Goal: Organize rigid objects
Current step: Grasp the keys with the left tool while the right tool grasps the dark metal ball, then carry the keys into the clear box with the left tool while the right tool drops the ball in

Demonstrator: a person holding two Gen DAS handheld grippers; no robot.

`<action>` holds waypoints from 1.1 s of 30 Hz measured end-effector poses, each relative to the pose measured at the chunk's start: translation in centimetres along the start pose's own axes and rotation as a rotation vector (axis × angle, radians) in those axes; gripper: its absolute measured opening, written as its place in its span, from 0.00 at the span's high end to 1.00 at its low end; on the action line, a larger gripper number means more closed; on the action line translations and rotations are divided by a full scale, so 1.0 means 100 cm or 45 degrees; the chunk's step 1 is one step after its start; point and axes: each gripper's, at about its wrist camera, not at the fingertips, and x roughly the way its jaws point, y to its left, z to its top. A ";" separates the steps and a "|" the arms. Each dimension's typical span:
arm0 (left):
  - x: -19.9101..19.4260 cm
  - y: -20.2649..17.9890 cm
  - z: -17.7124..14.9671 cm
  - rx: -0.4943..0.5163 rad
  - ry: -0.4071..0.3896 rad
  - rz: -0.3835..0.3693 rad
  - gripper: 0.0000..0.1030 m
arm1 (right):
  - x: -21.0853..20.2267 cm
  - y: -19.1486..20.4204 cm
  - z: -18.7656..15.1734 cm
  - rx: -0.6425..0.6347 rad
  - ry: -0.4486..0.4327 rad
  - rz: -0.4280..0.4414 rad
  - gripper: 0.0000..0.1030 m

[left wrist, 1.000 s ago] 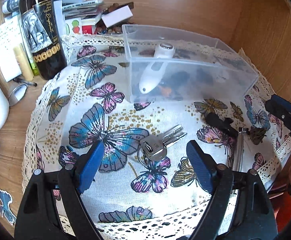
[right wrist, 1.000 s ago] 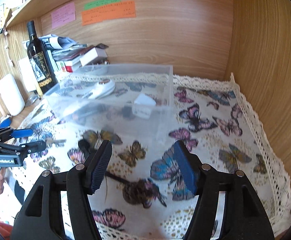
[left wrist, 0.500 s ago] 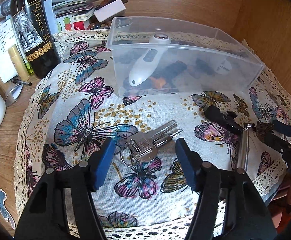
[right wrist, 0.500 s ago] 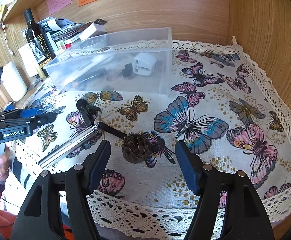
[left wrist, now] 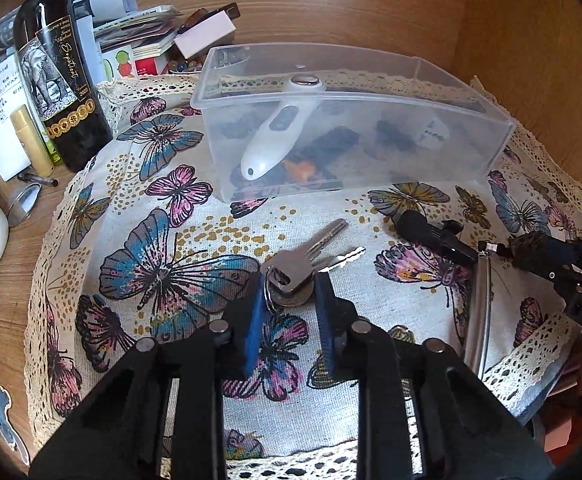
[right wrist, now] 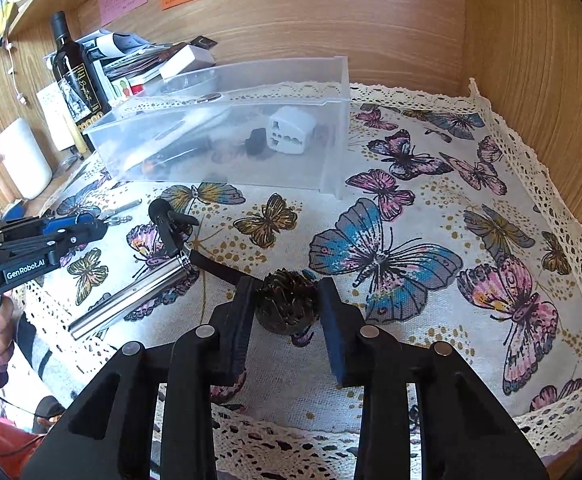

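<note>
A bunch of silver keys (left wrist: 305,264) lies on the butterfly cloth (left wrist: 171,240). My left gripper (left wrist: 289,292) has its blue pads closed onto the key heads and ring. A dark pine cone (right wrist: 287,302) sits on the cloth between the pads of my right gripper (right wrist: 287,304), which press on both its sides. A clear plastic box (left wrist: 355,120) stands behind, holding a white thermometer (left wrist: 279,132), a white adapter (right wrist: 291,128) and dark items. The left gripper also shows in the right wrist view (right wrist: 87,226), and the right gripper in the left wrist view (left wrist: 551,252).
A silver metal tube (right wrist: 131,296) with a black clip microphone (right wrist: 167,220) lies between the grippers. A wine bottle (left wrist: 57,76), a gold tube (left wrist: 31,144), papers and boxes (left wrist: 143,44) stand at the back left. Wooden walls (right wrist: 531,60) close the back and right.
Both grippers moved forward and down and closed: the left onto the keys, the right onto the pine cone.
</note>
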 end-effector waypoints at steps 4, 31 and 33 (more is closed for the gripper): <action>-0.002 0.000 0.000 -0.009 -0.005 -0.001 0.77 | -0.005 -0.003 0.003 0.014 -0.025 -0.004 0.71; -0.064 0.010 0.028 -0.040 -0.264 -0.022 0.77 | -0.034 0.012 0.071 -0.047 -0.293 -0.018 0.71; -0.069 0.011 0.032 -0.036 -0.286 -0.022 0.77 | -0.034 0.015 0.076 -0.059 -0.306 -0.018 0.71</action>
